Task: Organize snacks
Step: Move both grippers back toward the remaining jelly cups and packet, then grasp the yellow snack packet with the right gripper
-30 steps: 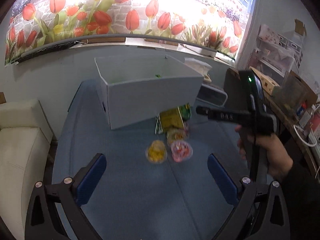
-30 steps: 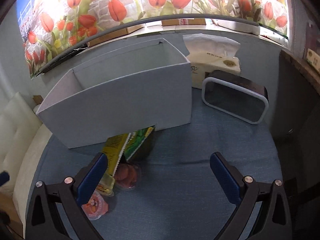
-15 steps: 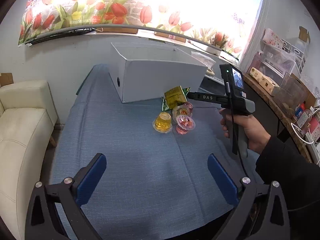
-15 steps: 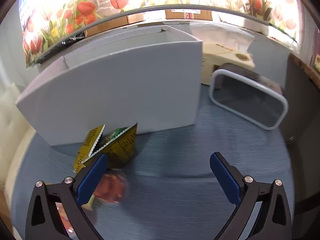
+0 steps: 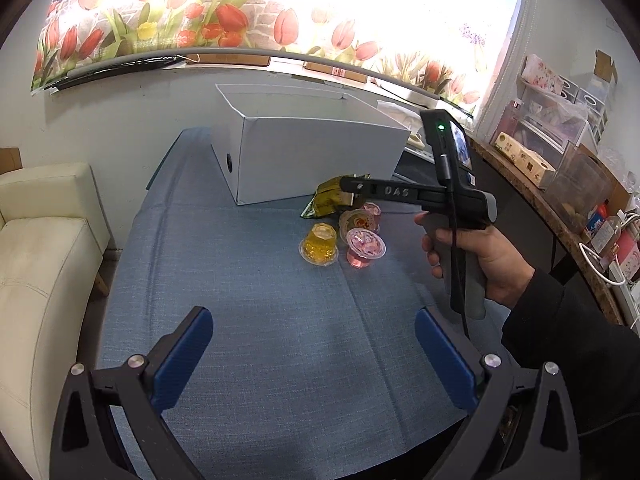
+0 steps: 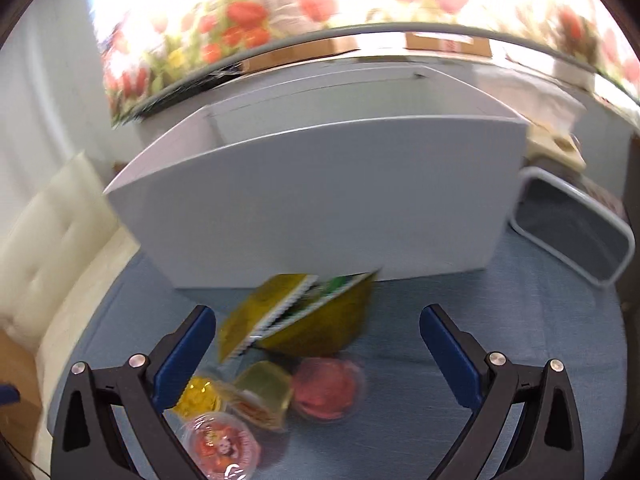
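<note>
Both jaws spread wide, gripping nothing: right gripper (image 6: 318,336) poised over snack packets (image 6: 296,316), left gripper (image 5: 314,344) hanging back above table (image 5: 280,320).

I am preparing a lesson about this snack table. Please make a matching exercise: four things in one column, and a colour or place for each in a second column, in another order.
Things:
1. box
2. snack bag
3. yellow jelly cup
4. left gripper

Descriptions:
A. yellow-green packet, lying just in front of the box
B. open, over bare blue cloth, near the camera
C. white, at the far end of the table
D. stands left of the pink jelly cup

Pairs: 1-C, 2-A, 3-D, 4-B
</note>
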The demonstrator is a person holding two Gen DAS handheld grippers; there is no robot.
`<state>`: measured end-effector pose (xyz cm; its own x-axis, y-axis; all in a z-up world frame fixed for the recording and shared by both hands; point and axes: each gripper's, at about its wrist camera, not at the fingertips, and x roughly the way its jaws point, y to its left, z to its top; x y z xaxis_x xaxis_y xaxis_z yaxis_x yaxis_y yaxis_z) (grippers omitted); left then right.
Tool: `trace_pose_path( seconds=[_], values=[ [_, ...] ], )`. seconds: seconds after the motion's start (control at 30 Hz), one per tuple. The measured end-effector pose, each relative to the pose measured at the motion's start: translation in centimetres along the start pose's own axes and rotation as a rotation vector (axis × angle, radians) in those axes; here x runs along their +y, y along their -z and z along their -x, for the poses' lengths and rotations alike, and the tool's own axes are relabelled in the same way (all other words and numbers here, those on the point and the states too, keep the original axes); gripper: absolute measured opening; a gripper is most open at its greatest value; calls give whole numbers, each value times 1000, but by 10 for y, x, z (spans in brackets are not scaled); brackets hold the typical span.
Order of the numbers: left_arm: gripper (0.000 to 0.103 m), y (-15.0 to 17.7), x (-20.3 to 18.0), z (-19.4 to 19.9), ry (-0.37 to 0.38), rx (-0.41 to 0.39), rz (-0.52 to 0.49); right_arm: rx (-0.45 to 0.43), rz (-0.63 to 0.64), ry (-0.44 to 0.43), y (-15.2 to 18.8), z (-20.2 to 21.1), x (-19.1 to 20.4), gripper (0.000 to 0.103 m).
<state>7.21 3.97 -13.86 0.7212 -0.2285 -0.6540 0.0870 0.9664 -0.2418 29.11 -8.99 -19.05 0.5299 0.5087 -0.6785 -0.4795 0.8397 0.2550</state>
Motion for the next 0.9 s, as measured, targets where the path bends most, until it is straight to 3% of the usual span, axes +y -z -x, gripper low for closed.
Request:
trace_pose_path(
  seconds=[0.2, 0.43, 0.53, 0.6, 0.8, 0.9],
  values=[
    [103, 1, -3, 2, -1, -4, -5, 19, 31, 7, 5, -3, 0, 103],
    [103, 2, -5, 1, -5, -1, -14, 10, -129, -41, 10, -3, -37, 103],
    [103, 2, -5, -1, -6, 9, -17, 15, -149, -64, 10, -4, -41, 94],
    [103, 3, -3, -2, -2, 9, -16, 6, -143, -33, 11, -2, -40, 91],
    [103, 3, -8, -9, 2, 28, -21, 48, -113, -72, 4, -11, -32, 87],
    [103, 4, -9, -7, 4, 19, -27, 54, -112, -118, 3, -16, -28, 72]
  ],
)
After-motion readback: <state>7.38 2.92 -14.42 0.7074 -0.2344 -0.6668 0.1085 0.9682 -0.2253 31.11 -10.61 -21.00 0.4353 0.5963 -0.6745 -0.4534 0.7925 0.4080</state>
